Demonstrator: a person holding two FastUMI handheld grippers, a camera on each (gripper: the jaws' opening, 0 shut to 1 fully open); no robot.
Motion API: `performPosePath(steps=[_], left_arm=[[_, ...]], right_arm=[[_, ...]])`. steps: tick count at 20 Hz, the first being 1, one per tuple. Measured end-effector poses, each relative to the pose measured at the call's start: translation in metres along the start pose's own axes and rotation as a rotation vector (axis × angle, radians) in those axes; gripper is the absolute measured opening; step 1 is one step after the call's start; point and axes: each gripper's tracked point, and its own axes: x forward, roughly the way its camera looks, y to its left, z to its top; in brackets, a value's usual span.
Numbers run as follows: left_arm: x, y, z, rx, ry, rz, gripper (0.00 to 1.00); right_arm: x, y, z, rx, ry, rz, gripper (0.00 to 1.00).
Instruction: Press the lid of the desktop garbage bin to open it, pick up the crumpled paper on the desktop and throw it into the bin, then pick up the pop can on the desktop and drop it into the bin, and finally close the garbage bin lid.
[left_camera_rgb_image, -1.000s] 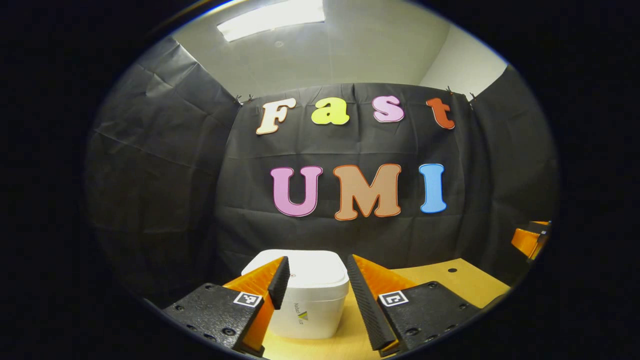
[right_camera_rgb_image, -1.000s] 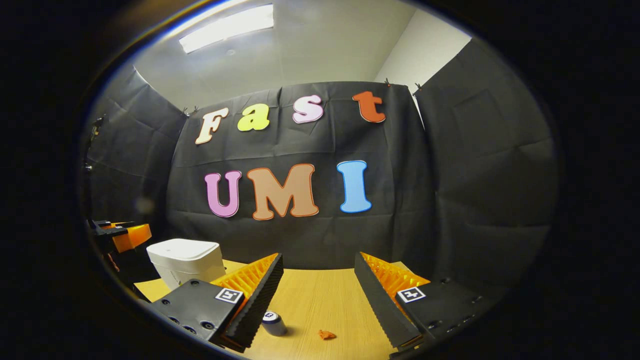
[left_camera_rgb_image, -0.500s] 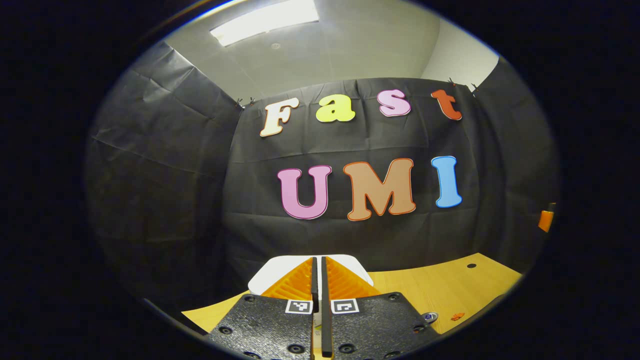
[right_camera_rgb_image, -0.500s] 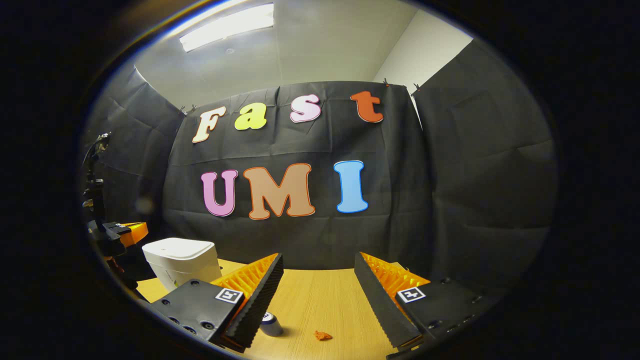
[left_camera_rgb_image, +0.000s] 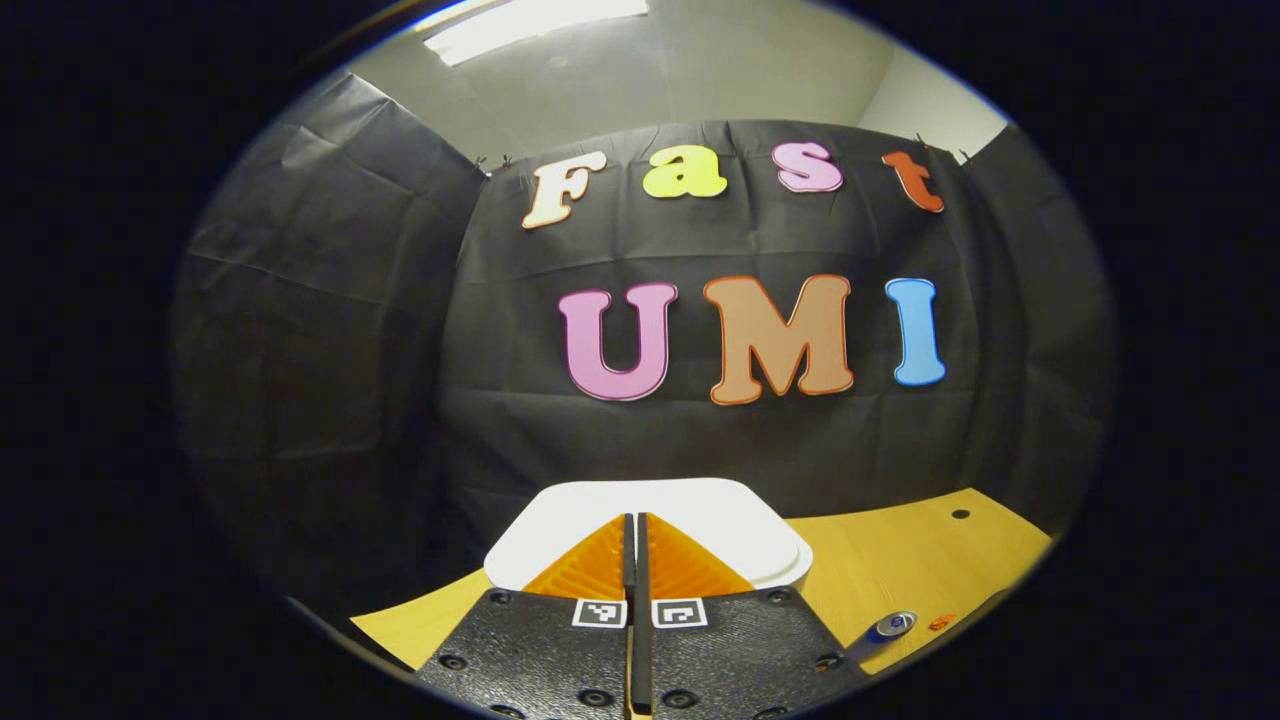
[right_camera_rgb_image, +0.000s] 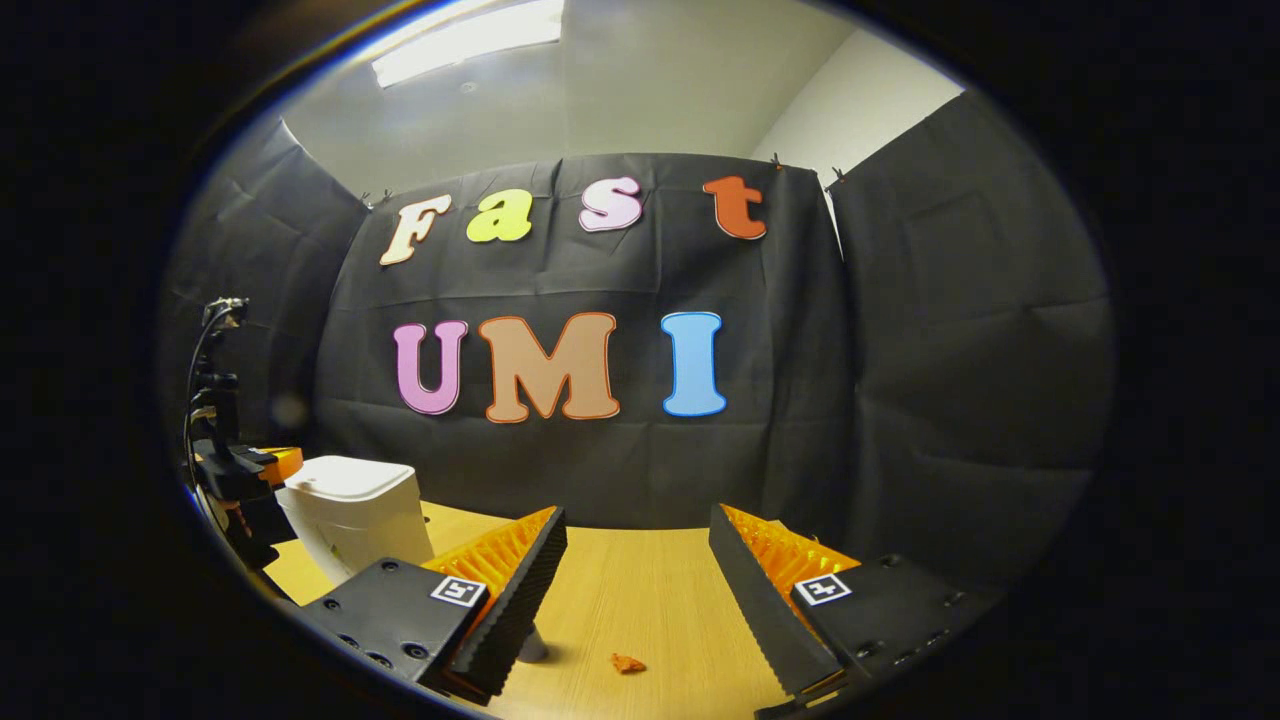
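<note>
The white bin (left_camera_rgb_image: 730, 525) stands with its lid down, right under my left gripper (left_camera_rgb_image: 634, 520), which is shut with nothing between its fingers. The tips lie over the lid's near half; whether they touch it I cannot tell. In the right gripper view the bin (right_camera_rgb_image: 352, 512) stands at the far left, with the left gripper (right_camera_rgb_image: 262, 462) at its lid. My right gripper (right_camera_rgb_image: 637, 522) is open above the table. Small orange crumpled paper (right_camera_rgb_image: 627, 662) lies between its fingers' lines. The pop can (right_camera_rgb_image: 531, 646) is mostly hidden behind one finger. Can (left_camera_rgb_image: 891, 626) and paper (left_camera_rgb_image: 941, 622) lie right of the bin.
The wooden table (right_camera_rgb_image: 640, 590) runs back to the black cloth wall. A small dark hole (left_camera_rgb_image: 960, 513) sits in the tabletop at the far right. A stand with cables (right_camera_rgb_image: 212, 380) rises behind the left gripper.
My left gripper went from open to shut and moved in over the bin lid, which now looms larger. The right gripper drifted slightly, still open; the can slid behind its finger.
</note>
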Motion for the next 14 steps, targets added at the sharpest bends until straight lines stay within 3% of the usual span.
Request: performPosePath(steps=[2, 6, 9, 14], left_arm=[[0.003, 0.0, -0.016, -0.029, 0.054, -0.006, 0.0], [0.005, 0.001, -0.008, -0.115, 0.002, -0.034, 0.0], [0.007, -0.002, -0.019, -0.081, 0.031, -0.051, 0.0], [0.005, -0.002, -0.014, -0.123, -0.018, -0.053, 0.0]], right_arm=[[0.001, 0.0, 0.003, -0.01, -0.005, -0.005, 0.95], [0.007, 0.009, -0.003, 0.001, 0.009, 0.013, 0.96], [0.011, 0.022, -0.008, 0.005, 0.029, 0.046, 0.96], [0.012, 0.039, -0.01, -0.015, 0.027, 0.081, 0.96]])
